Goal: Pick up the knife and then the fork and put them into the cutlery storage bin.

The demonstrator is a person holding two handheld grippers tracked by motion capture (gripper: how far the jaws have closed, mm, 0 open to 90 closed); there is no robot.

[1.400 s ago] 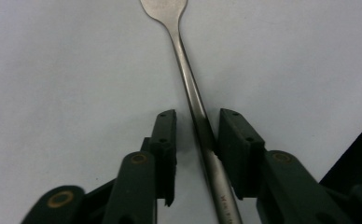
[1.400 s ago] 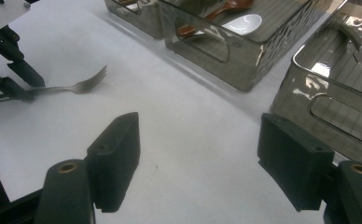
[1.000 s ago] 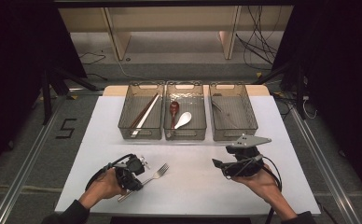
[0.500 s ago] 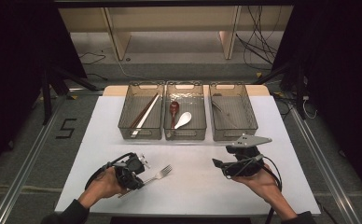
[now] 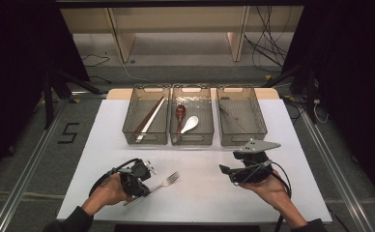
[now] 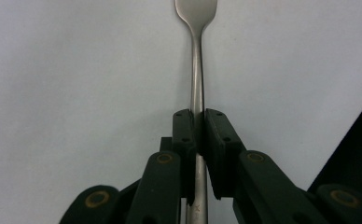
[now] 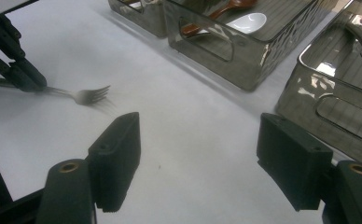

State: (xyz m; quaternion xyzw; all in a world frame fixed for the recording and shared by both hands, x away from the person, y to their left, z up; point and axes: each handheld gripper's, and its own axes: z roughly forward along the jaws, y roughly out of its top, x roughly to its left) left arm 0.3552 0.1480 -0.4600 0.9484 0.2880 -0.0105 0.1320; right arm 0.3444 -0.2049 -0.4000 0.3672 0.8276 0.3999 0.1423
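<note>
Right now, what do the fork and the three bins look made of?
The fork looks like polished metal: silvery with a bright sheen along the handle. The bins look like smoky see-through plastic: the cutlery shows through their glossy walls, which have moulded handle cutouts.

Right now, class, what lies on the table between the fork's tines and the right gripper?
Nothing: in the high view, bare white table separates the fork from the right gripper.
</note>
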